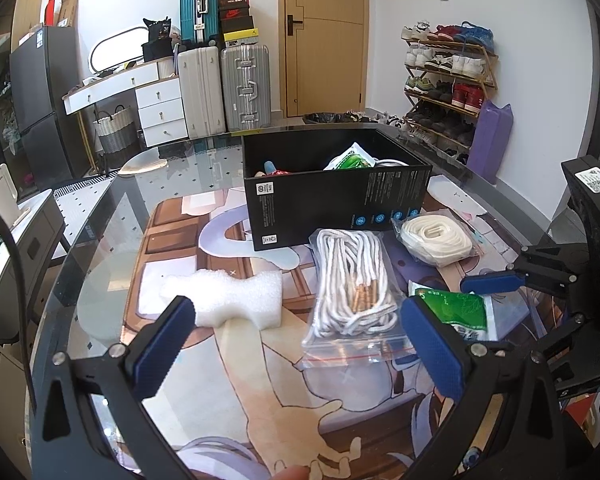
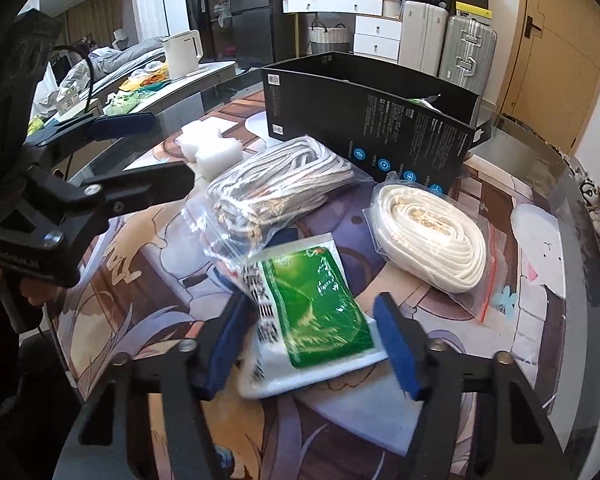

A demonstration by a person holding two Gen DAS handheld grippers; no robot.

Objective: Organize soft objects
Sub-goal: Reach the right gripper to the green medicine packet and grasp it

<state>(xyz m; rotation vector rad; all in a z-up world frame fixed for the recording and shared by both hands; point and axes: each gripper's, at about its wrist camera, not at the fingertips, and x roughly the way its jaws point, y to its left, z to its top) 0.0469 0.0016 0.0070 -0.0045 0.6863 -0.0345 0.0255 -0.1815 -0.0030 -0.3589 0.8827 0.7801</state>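
Your right gripper (image 2: 314,336) points down at the green-and-white packet (image 2: 312,312) lying on the printed mat (image 2: 380,420), near the table's front. Its blue pads (image 2: 396,344) sit on either side of the packet; the left pad meets the packet's edge, while the right pad looks just clear of it, so you cannot call it a firm grip, and the jaws stand partly apart. Your left gripper (image 1: 296,344) hovers with its jaws wide apart and nothing between them, above the mat, with the white foam block (image 1: 236,296) just beyond its left pad and the zip bag of white cord with metal tips (image 1: 352,292) just beyond its right one. In the right wrist view that bag of cord (image 2: 276,192) lies just behind the green packet, its clear edge touching the packet's far corner. To its right, apart from it, sits a second clear bag holding a coil of flat cream strap (image 2: 432,236). Behind both stands the open black cardboard box (image 1: 332,196), which already holds another green-and-white packet (image 1: 350,158), something red and blue at its left end, and white cord at the right. The mat lies on a glass-topped table (image 1: 100,240).
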